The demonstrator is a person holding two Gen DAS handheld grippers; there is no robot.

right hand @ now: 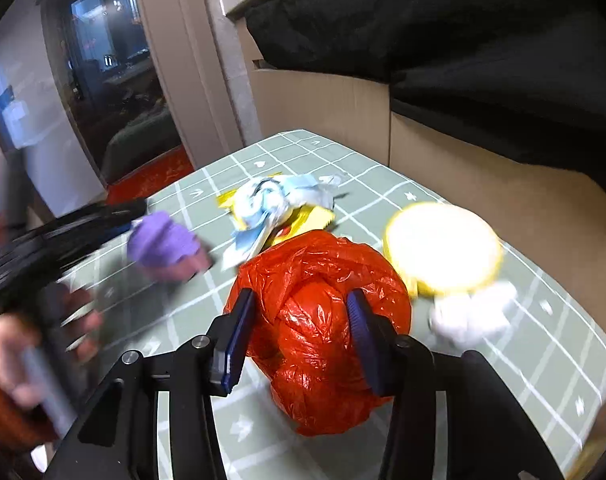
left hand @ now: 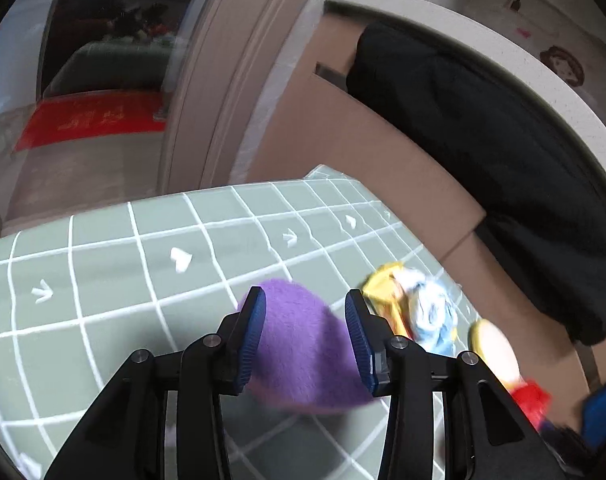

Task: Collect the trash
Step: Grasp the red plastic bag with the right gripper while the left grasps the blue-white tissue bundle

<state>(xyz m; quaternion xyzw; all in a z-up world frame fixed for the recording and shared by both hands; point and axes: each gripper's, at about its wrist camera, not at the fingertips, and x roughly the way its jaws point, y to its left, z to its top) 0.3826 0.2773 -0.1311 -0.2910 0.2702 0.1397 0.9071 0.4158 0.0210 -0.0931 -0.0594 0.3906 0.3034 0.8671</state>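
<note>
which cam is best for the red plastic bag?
Right wrist: the red plastic bag fills the centre, crumpled, between the right gripper fingers. Left wrist shows only a blurred red scrap at its lower right edge, behind the left gripper.

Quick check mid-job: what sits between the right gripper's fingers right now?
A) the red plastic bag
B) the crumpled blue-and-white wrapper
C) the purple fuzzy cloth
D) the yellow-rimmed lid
A: in the right wrist view the right gripper has its fingers pressed on either side of the red plastic bag.
</note>
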